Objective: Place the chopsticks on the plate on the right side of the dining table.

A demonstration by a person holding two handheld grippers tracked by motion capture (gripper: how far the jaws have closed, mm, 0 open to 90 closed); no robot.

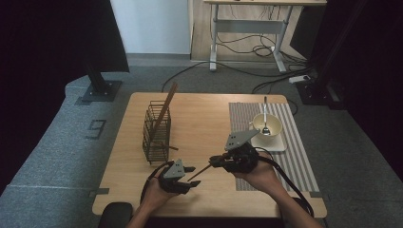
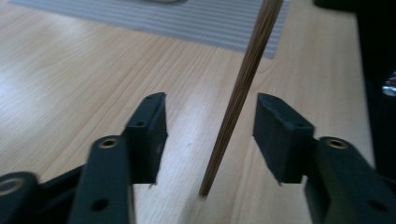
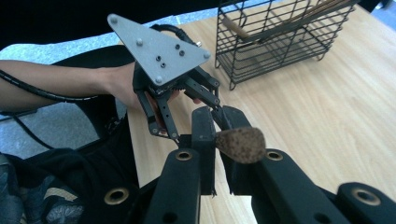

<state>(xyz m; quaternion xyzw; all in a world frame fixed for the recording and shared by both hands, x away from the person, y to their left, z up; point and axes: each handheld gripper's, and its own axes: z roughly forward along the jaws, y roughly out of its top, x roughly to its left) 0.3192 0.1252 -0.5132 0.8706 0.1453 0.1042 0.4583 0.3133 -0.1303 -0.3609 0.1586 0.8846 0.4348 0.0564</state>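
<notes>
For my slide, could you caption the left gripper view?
A wooden chopstick stands between the left gripper's open pads above the wooden table.

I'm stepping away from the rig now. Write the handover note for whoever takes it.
Right gripper: shut on one end of a chopstick.
Left gripper: open, jaws either side of its other end, not touching.
Wire basket: left on the table, a second chopstick leaning in it.
Left to do, probably: close left, release right, drop it in the basket.
</notes>
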